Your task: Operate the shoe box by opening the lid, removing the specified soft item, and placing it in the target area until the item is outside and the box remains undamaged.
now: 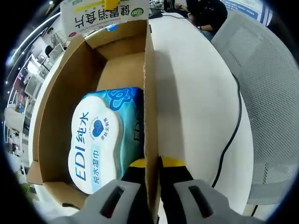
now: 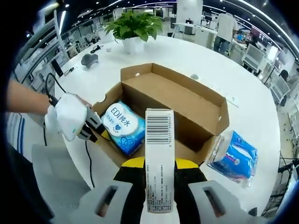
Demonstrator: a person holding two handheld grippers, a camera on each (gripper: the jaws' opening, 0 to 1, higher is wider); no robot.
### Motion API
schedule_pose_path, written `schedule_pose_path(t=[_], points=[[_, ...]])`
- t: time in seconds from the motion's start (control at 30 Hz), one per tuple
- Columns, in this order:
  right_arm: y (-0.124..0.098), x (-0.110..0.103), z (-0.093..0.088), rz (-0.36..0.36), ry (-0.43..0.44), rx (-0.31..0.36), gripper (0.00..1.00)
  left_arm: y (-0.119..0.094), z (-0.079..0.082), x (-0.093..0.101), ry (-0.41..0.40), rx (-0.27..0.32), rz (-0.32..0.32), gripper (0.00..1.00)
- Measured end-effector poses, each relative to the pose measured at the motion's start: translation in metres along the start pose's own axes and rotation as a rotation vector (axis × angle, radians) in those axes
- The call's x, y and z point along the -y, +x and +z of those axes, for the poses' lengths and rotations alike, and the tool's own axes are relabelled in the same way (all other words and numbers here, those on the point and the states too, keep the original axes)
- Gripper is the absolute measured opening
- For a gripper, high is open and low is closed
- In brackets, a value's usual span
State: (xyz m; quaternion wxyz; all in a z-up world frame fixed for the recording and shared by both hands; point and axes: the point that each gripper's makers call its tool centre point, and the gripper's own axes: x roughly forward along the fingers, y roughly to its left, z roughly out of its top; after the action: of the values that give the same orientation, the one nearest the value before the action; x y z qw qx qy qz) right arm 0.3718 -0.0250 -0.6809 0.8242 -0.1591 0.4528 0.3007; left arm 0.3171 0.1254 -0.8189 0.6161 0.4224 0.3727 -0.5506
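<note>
An open brown cardboard box (image 2: 187, 100) stands on a white table (image 2: 210, 60). A blue and white wet-wipes pack (image 1: 100, 137) lies inside it at one end (image 2: 122, 125). My left gripper (image 1: 154, 163) straddles the box's side wall (image 1: 150, 93), its yellow tips shut on the cardboard; a hand holds it at the box's left edge (image 2: 93, 127). My right gripper (image 2: 159, 164) is shut on a small white carton with a barcode (image 2: 159, 154), raised above the box's near side. The same carton, green and white (image 1: 105, 16), appears past the box's far end.
A second blue pack (image 2: 233, 156) lies on the table to the right of the box. A potted plant (image 2: 134, 28) and a grey object (image 2: 88, 59) sit farther back. A black cable (image 1: 233, 130) trails over the table edge by a grey mesh chair (image 1: 268, 93).
</note>
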Motion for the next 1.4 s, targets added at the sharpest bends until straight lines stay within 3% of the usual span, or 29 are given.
schedule_pose_path(t=[0.3,0.73,1.07,1.4], points=[[-0.018,-0.003,-0.003,0.013,0.054,0.062,0.18,0.001,0.0,0.0,0.001,0.0,0.001,0.02],[-0.06,0.016,-0.021,-0.062,0.148,0.13,0.18,0.0,0.0,-0.002,0.0,0.0,0.0,0.02],[-0.073,0.022,-0.049,-0.102,0.198,0.134,0.18,0.0,0.0,-0.002,-0.002,-0.001,-0.001,0.02],[-0.088,0.032,-0.059,-0.124,0.225,0.149,0.18,0.0,0.0,-0.002,-0.003,-0.001,-0.002,0.02]])
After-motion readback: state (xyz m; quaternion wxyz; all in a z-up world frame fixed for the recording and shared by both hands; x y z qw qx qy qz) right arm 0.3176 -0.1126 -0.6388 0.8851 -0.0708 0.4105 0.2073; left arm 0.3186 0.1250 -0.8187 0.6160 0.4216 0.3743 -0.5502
